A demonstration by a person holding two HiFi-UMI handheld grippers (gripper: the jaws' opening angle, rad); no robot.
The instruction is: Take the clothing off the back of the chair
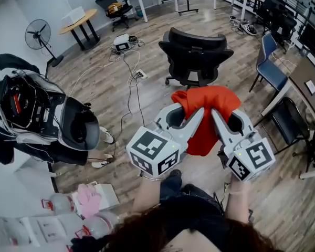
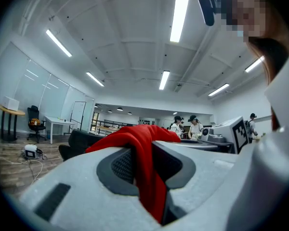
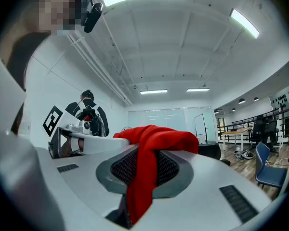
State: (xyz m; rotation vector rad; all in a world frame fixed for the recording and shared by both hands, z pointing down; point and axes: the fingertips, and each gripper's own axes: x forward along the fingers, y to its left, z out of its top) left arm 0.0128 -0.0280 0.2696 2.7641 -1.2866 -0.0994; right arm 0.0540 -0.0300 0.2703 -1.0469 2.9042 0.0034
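Observation:
A red piece of clothing [image 1: 209, 114] hangs in the air between my two grippers, clear of the black office chair [image 1: 195, 56] that stands beyond it. My left gripper [image 1: 199, 113] is shut on the cloth's left part; in the left gripper view the red cloth [image 2: 147, 172] runs pinched between the jaws. My right gripper [image 1: 215, 114] is shut on the right part, and the red cloth [image 3: 142, 177] drapes over and between its jaws. The chair's back is bare.
A person in a dark jacket [image 1: 31, 119] stands at the left. Cables and a small device [image 1: 122, 43] lie on the wooden floor. A blue chair [image 1: 270, 67] and a black chair [image 1: 291, 122] stand at the right. A fan [image 1: 39, 35] and tables stand farther back.

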